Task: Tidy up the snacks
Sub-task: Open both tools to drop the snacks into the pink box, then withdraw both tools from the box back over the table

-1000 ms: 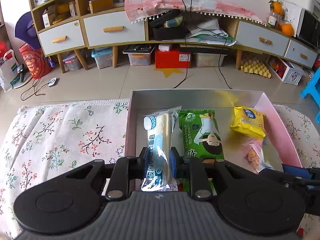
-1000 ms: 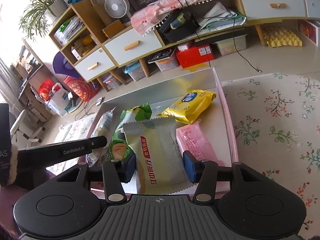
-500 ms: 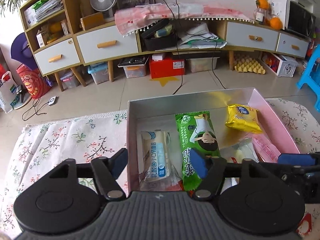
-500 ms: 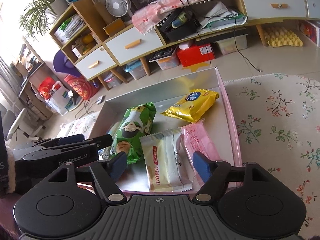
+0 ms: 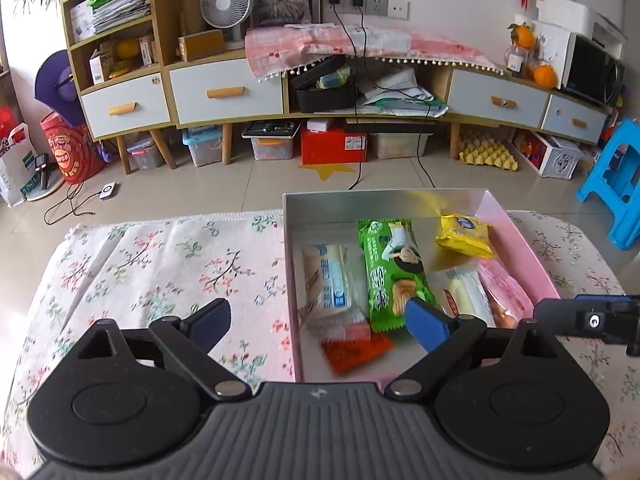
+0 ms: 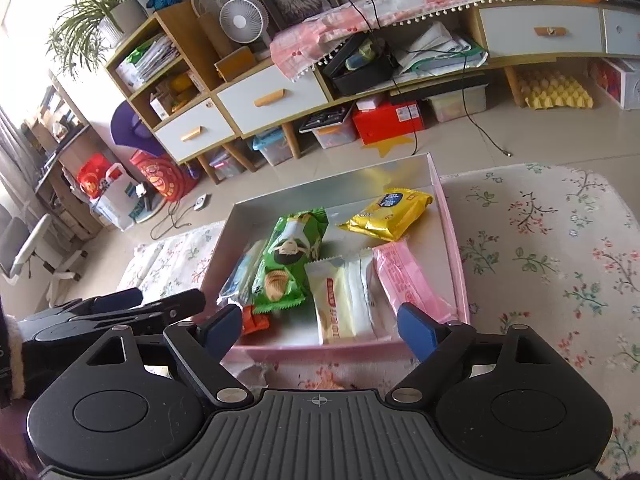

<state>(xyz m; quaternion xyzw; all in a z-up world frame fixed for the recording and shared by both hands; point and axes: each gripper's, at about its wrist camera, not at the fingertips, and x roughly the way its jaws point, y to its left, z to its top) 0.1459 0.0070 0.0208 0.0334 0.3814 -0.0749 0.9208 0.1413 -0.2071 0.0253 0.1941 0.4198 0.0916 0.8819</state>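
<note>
We judge the sorting nearly done: the pink box (image 5: 520, 240) on the tabletop (image 5: 160, 264) holds six snack packets (image 6: 294, 260) side by side. Both left tongs (image 5: 318, 322) and right tongs (image 6: 320, 326) are opening, empty.

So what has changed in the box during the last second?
Both tools let go. The left tool dropped the blue-white packet, the right tool the cream packet; both lie flat, jaws opening. Green, yellow and pink packets stayed.
</note>
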